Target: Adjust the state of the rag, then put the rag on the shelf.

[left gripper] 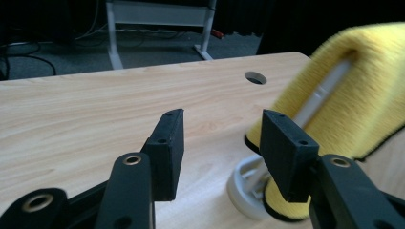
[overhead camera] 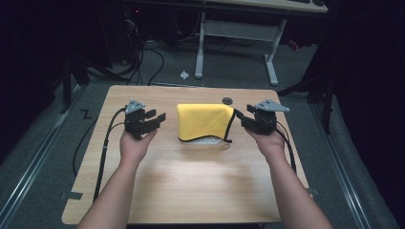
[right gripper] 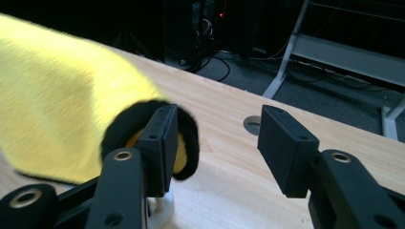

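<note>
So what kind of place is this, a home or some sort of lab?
Most likely a lab or workshop, not a home. A bare wooden table stands on grey carpet, loose cables trail across the floor beyond it, and a white-framed desk sits in front of dark surroundings.

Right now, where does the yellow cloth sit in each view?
High view: yellow cloth at table centre, draped over a white rack.
Left gripper view: cloth at right edge.
Right gripper view: cloth at left.
Shared landmark: the round hole in the tabletop.
</note>
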The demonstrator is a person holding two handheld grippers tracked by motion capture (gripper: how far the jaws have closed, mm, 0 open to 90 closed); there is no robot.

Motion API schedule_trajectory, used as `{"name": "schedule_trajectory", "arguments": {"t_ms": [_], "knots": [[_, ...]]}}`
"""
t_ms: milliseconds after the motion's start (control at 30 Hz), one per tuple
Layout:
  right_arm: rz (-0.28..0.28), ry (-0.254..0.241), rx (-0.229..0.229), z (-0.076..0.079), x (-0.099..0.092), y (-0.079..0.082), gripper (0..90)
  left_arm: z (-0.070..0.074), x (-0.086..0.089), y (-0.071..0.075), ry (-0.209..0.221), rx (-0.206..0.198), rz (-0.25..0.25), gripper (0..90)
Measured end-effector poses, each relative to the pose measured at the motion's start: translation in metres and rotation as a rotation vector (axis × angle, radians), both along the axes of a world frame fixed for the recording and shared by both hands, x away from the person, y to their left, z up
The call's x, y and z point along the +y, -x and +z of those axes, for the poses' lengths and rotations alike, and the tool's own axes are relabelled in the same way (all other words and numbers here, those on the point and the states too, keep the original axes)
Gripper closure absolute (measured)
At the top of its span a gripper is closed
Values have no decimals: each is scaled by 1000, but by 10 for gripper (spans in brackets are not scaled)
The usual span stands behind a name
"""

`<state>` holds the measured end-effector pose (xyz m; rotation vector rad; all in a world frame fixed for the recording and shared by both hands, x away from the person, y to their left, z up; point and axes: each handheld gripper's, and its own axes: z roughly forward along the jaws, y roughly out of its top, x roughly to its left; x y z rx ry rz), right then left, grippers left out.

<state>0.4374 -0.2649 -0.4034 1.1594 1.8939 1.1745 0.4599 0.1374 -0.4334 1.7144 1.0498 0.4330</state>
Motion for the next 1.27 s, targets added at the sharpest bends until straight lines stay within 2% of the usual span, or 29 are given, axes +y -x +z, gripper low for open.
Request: {"name": "schedule_trajectory", "arguments": {"t_ms": [67,133,200,300,367,433,500,533,567,700,767,833,933,967,1000,1033,1067,1100,1167,1267], "knots": [[8,-2,-23,-1,0,8,487,-3,-1,10,2,-6,-19,508],[21,-3,-4,-2,0,16,467,-7,0,21,4,-7,-34,500],[27,14,-26,-5,2,24,466,-11,1,33,9,-13,-47,493],[45,31,-8,-9,6,35,439,-18,4,48,2,-15,-64,480],[47,30,-27,-14,9,44,439,-25,7,59,-3,-14,-66,470],[53,37,-19,-20,12,52,430,-34,10,73,10,-4,-72,466],[54,51,9,-24,16,59,412,-42,13,83,23,15,-81,462],[59,55,-2,-28,18,63,413,-46,14,89,25,22,-88,460],[65,53,-13,-31,20,68,413,-51,13,95,17,32,-97,455],[89,70,20,-52,30,85,402,-72,11,117,-24,64,-129,445],[105,61,58,-67,36,95,397,-81,8,127,-51,73,-146,435],[120,77,80,-79,42,104,393,-89,4,139,-69,88,-172,429],[116,99,76,-100,48,123,403,-96,-9,154,-127,130,-213,422],[122,109,96,-105,50,127,399,-97,-14,158,-126,127,-240,424],[133,127,113,-109,51,129,398,-98,-21,163,-84,146,-238,425],[137,139,117,-112,52,130,400,-98,-24,164,-93,137,-248,426],[140,135,126,-114,52,130,400,-96,-23,162,-162,111,-269,425],[146,132,137,-116,53,130,399,-96,-25,161,-173,107,-272,423],[148,147,135,-118,54,129,399,-94,-25,160,-165,100,-267,422],[148,143,137,-119,52,128,399,-95,-23,159,-139,115,-249,424]]}}
